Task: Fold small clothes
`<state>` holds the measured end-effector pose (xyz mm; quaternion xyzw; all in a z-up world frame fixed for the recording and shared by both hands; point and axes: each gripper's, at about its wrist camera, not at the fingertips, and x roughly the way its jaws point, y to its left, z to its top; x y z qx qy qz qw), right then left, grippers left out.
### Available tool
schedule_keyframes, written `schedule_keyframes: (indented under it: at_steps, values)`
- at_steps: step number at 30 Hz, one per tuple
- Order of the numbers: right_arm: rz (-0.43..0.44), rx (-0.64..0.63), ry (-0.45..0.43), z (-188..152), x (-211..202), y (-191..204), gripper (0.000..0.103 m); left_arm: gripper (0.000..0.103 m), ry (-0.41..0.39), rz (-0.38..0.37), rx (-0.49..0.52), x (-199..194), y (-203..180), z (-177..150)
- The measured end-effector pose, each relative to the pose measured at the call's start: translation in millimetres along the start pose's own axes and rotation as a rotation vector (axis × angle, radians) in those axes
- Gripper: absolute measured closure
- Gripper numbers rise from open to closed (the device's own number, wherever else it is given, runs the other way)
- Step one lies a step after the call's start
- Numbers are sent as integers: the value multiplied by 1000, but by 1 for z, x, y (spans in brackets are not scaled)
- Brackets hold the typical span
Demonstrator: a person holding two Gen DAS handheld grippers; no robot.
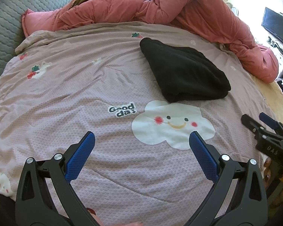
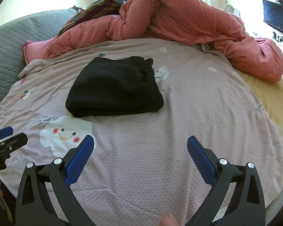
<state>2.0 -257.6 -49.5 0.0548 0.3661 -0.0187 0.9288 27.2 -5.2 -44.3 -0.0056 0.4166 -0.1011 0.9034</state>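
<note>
Both fingers [image 1: 142,134] [image 2: 140,138] spread wide and empty, black garment [image 2: 114,86] folded, compact on bedspread [image 2: 179,122]

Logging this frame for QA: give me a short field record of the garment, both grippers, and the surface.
garment: black garment, folded into a compact bundle, lying flat
surface: pink printed sheet, cloud face print just in front of the garment
left gripper: open, holding nothing, clear of the garment
right gripper: open, holding nothing, clear of the garment
background: red quilt bunched behind
</note>
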Motion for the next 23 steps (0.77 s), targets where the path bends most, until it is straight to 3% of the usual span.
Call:
schedule_keyframes:
  at_steps: [5,9,12,15,16,19,23]
  values:
    - [-95,110,-5,4,-9,-41,5,9,30,27,-55,7,18,3]
    - [-282,235,-47,0,-29,-105,5,9,33,22,-121,11,50,13]
    - [-438,389,-36,-14,-46,-174,5,9,4,86,-170,11,91,28]
    - [-614,555,-9,-39,-68,-242,5,9,-32,216,-171,8,129,41]
    - [-700,617,-4,-53,-80,-271,5,9,-41,284,-178,8,148,46]
    - [-942,697,39,-91,-105,-327,5,9,-30,358,-248,8,203,53]
    - [-1078,801,124,-144,-125,-375,5,9,9,430,-408,10,289,52]
